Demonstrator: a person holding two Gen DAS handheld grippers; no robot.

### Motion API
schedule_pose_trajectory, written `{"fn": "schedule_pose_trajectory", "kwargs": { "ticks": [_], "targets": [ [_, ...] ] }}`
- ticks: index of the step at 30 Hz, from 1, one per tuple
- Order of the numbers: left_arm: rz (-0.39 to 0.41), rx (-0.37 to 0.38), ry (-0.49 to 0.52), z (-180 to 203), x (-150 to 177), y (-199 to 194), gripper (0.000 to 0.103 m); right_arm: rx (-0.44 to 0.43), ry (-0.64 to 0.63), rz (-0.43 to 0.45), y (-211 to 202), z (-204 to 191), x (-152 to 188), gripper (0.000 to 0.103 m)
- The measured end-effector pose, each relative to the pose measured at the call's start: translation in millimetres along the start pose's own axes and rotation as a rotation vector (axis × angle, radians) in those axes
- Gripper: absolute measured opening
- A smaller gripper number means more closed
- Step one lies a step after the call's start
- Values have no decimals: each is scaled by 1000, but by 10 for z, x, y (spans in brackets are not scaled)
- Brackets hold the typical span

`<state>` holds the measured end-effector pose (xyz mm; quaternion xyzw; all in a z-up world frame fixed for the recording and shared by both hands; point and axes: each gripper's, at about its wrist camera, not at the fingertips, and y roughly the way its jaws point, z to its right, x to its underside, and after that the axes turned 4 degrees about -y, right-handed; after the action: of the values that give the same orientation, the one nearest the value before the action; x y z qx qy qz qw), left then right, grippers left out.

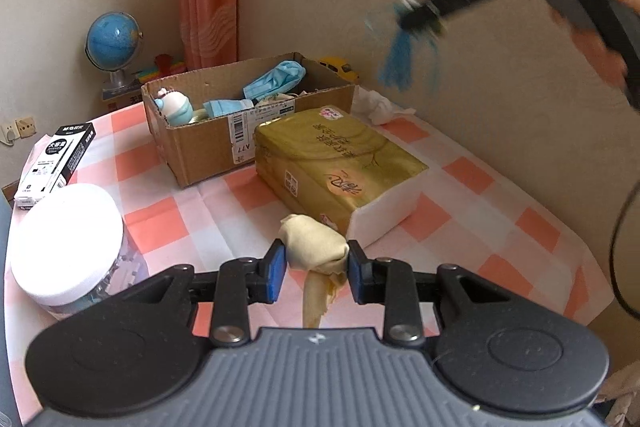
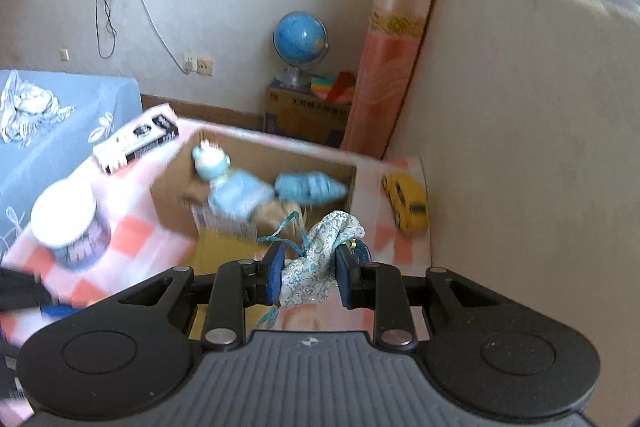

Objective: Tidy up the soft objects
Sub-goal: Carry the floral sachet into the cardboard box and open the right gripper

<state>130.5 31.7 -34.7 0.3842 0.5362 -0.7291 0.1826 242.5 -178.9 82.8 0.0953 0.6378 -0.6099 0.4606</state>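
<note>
Pinching beige cloth (image 1: 316, 247), hanging lengthwise downward, left gripper (image 1: 317, 267); right gripper (image 2: 308, 273) clamps floral pouch (image 2: 320, 255)

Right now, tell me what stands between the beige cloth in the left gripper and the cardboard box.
The gold tissue pack lies on the table directly between the beige cloth, clamped in the left gripper, and the cardboard box. The cloth has to be lifted over it or carried round its left side. The box top is open.
</note>
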Motion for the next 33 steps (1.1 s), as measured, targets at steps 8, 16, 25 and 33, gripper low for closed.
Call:
{"fn": "schedule_pose_trajectory", "kwargs": {
  "ticks": [8,16,25,33],
  "targets": [
    [4,2,-27,-65,40,5,30,-41,-26,-3,330,-227,-747,32],
    [5,-15,-45,-142,52,-12,30,-71,-4,-111,1014,-482,-1058,35],
    [-2,-27,-51,-212,13,9,30,-75,38,-105,1287,-525,-982,87],
    [30,-48,-22,-250,-233,-29,30,-44,86,-63,1017,-347,-673,99]
  ]
}}
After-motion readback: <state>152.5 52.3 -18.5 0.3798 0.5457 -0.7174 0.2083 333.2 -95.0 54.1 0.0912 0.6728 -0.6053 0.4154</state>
